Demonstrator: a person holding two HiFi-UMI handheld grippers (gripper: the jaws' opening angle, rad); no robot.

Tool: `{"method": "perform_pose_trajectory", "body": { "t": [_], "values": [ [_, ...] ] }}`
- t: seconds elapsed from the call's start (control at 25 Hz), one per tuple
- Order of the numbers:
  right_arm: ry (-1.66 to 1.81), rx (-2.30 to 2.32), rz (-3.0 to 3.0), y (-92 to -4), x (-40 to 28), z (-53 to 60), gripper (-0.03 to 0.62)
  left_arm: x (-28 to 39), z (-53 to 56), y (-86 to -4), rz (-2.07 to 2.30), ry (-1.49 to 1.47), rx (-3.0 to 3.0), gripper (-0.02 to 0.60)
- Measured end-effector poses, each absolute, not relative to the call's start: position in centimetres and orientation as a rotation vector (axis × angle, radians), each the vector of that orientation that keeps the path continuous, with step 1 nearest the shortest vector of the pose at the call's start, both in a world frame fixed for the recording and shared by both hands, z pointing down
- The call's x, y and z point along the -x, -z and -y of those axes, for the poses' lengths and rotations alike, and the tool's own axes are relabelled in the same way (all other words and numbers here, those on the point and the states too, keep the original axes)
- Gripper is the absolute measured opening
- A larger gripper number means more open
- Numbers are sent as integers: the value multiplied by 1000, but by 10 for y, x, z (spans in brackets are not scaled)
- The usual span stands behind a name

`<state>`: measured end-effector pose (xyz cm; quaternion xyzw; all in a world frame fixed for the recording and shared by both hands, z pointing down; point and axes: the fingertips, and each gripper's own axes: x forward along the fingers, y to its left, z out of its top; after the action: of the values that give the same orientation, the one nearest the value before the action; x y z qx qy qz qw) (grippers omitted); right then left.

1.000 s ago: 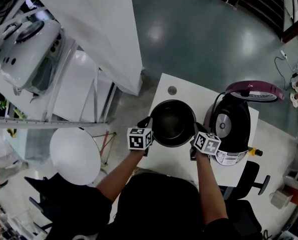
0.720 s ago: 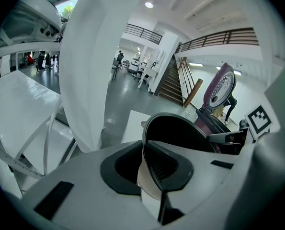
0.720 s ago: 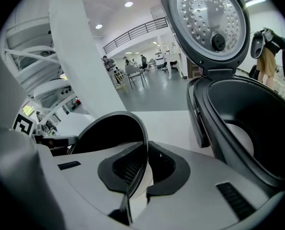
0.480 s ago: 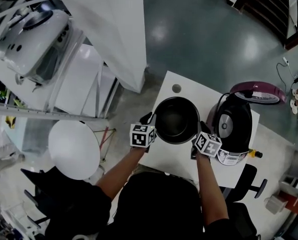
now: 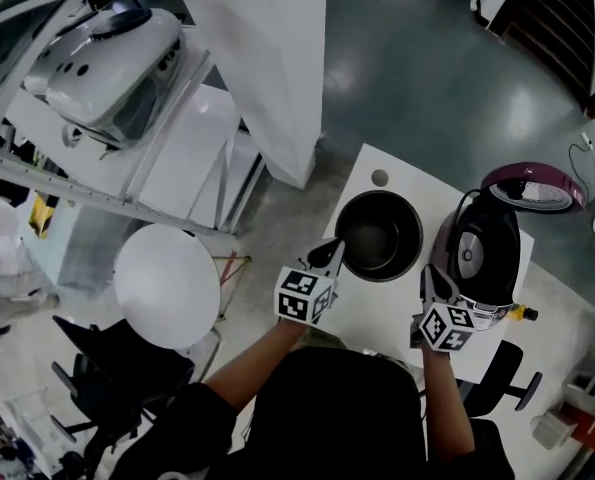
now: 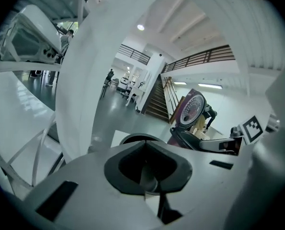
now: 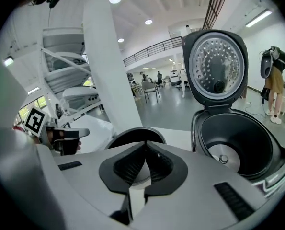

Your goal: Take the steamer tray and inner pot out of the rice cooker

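Tabletop (image 5: 375,308) held the inner pot (image 5: 379,235), already out, at nine o'clock of the emptied rice cooker (image 5: 487,253), my left tool (image 5: 329,257) and right tool (image 5: 432,284) both clenched on nothing, steamer tray unseen.

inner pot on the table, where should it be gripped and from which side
Probably its thin rim, pinched at opposite sides from above. The inner pot stands upright, mouth open, on the table; its round body looks too wide for jaws, and no handles show.
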<state>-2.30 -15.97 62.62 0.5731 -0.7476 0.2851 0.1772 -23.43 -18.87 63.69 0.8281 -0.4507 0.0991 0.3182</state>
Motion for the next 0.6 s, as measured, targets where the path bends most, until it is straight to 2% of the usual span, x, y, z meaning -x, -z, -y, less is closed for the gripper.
{"method": "perform_pose_trajectory", "body": {
  "t": [0.28, 0.6],
  "values": [
    [-637, -1640, 2244, -573, 12, 124, 5, 219, 138, -584, 1237, -207, -2289, 5],
    [-513, -1786, 2282, -520, -74, 36, 0, 158, 57, -535, 1275, -185, -2400, 5]
  ]
}}
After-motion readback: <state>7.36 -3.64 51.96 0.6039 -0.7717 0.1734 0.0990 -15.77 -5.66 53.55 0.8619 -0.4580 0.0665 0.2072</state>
